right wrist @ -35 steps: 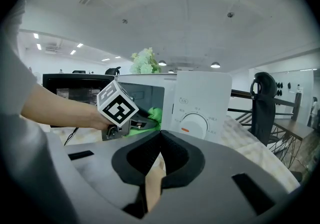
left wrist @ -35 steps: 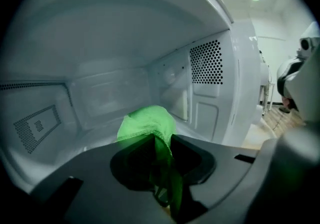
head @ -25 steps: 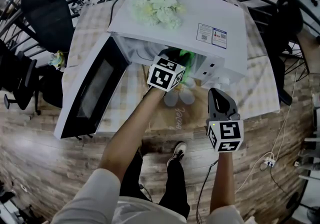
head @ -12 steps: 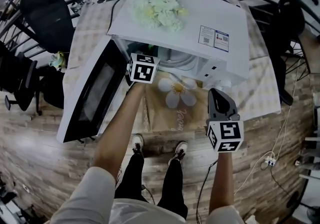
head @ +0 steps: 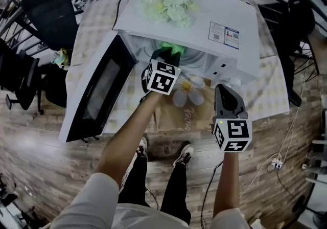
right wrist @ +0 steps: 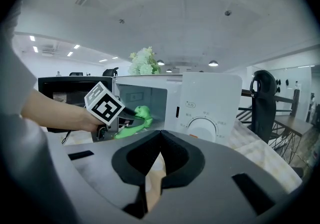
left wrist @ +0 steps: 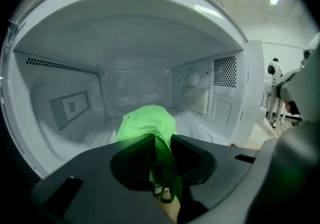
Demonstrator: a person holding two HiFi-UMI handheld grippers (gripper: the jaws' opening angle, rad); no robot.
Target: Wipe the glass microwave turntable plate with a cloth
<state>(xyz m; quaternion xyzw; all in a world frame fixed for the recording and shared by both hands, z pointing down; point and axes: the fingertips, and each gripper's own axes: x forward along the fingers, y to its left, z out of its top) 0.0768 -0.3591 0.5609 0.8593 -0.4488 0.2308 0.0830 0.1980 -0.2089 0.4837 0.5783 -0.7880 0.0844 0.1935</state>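
Note:
My left gripper (left wrist: 160, 140) is shut on a bright green cloth (left wrist: 147, 123), which bulges out past the tips into the open cavity of the white microwave (head: 204, 13). The glass turntable plate (head: 196, 60) shows faintly on the cavity floor, just beyond the cloth; I cannot tell whether they touch. From the head view, the left gripper (head: 171, 58) reaches into the opening with the cloth (head: 171, 49) at its front. My right gripper (head: 225, 90) is shut and holds nothing, hanging in front of the microwave's control panel. The right gripper view shows the cloth (right wrist: 137, 118) at the cavity mouth.
The microwave door (head: 97, 90) stands swung open to the left. White flowers (head: 171, 3) lie on the microwave's top. A brown mat with a daisy print (head: 186, 92) covers the table in front. The control dial (right wrist: 202, 128) faces my right gripper. Office chairs (head: 48, 13) stand at the left.
My left gripper swung left toward the door side with the cloth, then came back right to the cavity mouth. The right gripper has barely moved.

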